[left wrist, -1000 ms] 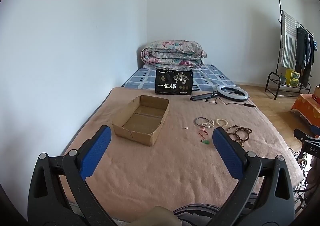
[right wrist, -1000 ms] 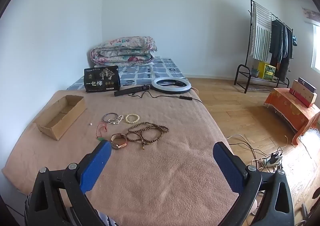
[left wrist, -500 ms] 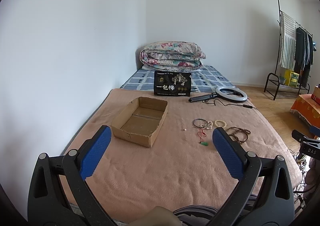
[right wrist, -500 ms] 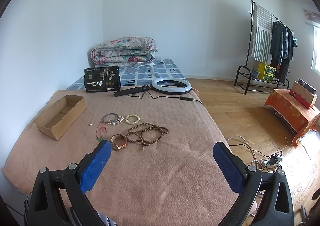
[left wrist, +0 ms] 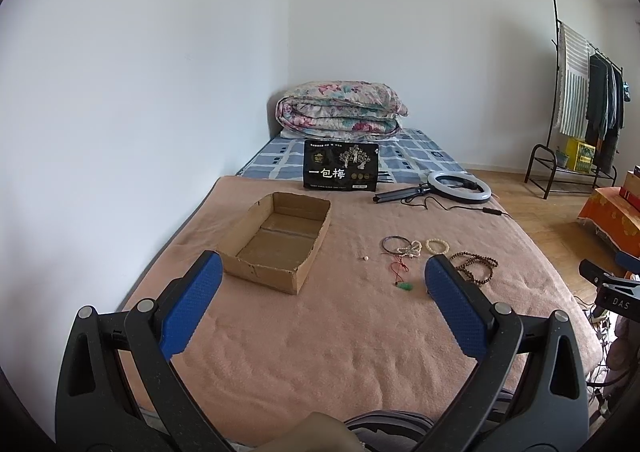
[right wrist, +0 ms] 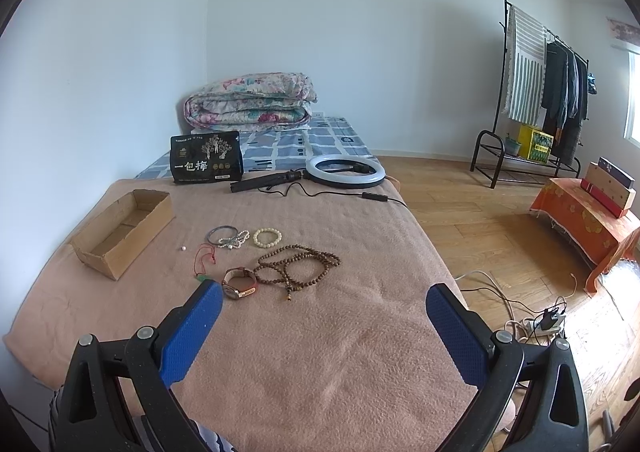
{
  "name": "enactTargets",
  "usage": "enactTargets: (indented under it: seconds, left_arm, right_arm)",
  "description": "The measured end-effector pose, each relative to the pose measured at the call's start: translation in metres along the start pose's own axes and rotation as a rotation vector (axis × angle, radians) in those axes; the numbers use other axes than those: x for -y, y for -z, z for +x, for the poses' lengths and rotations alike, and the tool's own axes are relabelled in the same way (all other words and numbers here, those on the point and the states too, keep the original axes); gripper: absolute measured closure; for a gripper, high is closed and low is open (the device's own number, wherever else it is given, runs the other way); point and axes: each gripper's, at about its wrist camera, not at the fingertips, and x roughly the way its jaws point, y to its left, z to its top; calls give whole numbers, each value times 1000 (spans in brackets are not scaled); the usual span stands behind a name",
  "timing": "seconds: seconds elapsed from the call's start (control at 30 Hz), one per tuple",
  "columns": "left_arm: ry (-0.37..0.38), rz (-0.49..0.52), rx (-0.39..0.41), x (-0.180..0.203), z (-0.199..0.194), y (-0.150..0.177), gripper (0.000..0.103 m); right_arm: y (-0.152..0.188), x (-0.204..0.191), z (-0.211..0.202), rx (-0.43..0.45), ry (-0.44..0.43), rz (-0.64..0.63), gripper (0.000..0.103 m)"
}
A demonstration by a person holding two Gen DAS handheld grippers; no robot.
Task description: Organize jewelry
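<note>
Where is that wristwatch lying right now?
In the right wrist view the wristwatch lies on the pink blanket, just left of the brown bead necklace and beside the green pendant.

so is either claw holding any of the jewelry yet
Nothing is held. The left claw and right claw are both open and empty above the pink blanket; the brown wooden bead necklace and other pieces lie untouched.

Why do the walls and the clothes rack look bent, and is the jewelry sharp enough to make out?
Left wrist view: fisheye lens bows the clothes rack and darkens the corners; soft daylight, faint shadows. Right wrist view: same bending; wooden bead necklace and wristwatch look sharp, while the tiny loose pearl is only a dot.
</note>
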Motion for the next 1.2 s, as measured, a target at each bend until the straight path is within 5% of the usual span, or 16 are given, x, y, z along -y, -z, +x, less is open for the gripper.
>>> enactTargets:
  seconds: [1.2]
  left_arm:
    - [8, 0, -5, 2, 7, 10, 0]
  right_arm:
    - [6, 3, 8, -8, 3, 1, 0]
